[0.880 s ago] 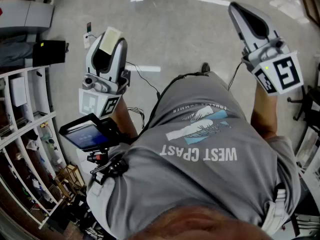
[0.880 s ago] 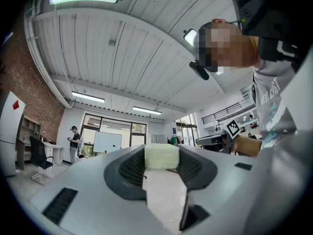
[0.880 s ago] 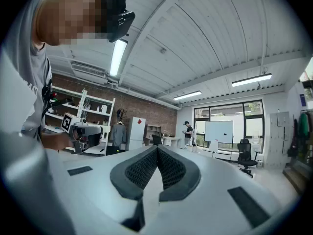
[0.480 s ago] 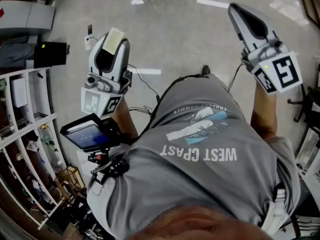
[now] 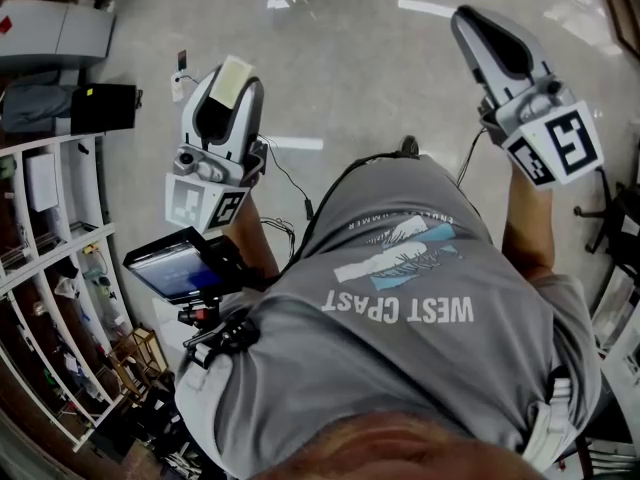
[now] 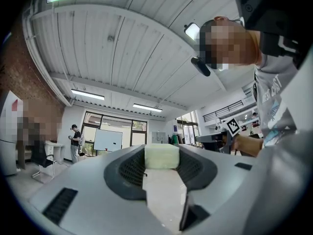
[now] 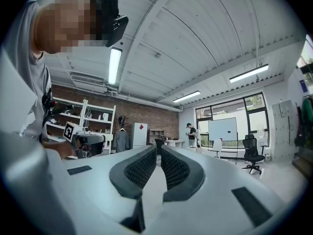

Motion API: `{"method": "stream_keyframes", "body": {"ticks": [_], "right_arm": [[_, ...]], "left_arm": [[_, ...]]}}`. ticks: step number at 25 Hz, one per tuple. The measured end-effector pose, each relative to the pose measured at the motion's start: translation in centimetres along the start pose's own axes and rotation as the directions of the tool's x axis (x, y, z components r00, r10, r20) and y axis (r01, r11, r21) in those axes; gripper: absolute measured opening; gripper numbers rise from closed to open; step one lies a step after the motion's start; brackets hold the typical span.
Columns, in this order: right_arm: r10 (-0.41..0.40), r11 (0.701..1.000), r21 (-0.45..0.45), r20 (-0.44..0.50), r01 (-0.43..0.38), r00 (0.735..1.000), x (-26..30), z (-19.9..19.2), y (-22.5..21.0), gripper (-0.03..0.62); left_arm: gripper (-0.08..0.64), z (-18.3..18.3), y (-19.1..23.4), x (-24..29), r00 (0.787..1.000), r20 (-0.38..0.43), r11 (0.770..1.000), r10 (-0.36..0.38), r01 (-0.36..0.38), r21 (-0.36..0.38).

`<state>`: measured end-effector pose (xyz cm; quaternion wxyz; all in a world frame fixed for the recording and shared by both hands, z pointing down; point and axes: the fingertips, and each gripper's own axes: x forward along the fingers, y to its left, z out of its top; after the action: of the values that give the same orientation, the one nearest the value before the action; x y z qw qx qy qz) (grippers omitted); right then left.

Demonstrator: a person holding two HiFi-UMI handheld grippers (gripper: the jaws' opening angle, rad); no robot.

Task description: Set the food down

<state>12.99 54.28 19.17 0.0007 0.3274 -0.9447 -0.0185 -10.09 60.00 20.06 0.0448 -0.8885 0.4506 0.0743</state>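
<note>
A pale yellowish block of food (image 6: pixel 162 156) sits between the jaws of my left gripper (image 6: pixel 162 158), which is shut on it. In the head view the same block (image 5: pixel 232 76) shows at the tip of the left gripper (image 5: pixel 229 88), held over the bare floor at the left. My right gripper (image 5: pixel 470 20) is raised at the upper right, jaws together with nothing between them. In the right gripper view its dark ribbed pads (image 7: pixel 172 168) meet at the right gripper's tip (image 7: pixel 159 150). Both point roughly level into the room.
White shelves (image 5: pixel 45 258) with small items line the left side. A black box (image 5: pixel 100 106) and a grey cabinet (image 5: pixel 50 30) stand on the floor beyond them. A cable (image 5: pixel 290 173) trails across the floor. A person (image 6: pixel 75 143) stands far off by a whiteboard; an office chair (image 7: pixel 252 156) stands there too.
The left gripper has drifted slightly right and up in the head view, the block still gripped. The right gripper has shifted a little to the left.
</note>
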Motion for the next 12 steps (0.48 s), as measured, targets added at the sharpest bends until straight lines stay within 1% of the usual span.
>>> {"method": "stream_keyframes", "body": {"ticks": [3,5,12], "right_arm": [[0.005,1.000,0.001,-0.002,-0.005,1.000,0.3,0.3,-0.3,0.011],[0.009,1.000,0.002,-0.002,-0.009,1.000,0.4,0.9,-1.4,0.011],[0.039,0.999,0.007,-0.004,-0.039,0.999,-1.0,1.0,-8.4,0.011]], "left_arm": [[0.170,0.3,0.2,0.4,1.000,-0.005,1.000,0.004,-0.004,0.001],[0.170,0.8,0.2,1.4,1.000,-0.008,1.000,0.008,-0.008,0.004],[0.170,0.6,-1.9,8.1,0.999,-0.014,0.999,0.040,-0.040,0.027]]}}
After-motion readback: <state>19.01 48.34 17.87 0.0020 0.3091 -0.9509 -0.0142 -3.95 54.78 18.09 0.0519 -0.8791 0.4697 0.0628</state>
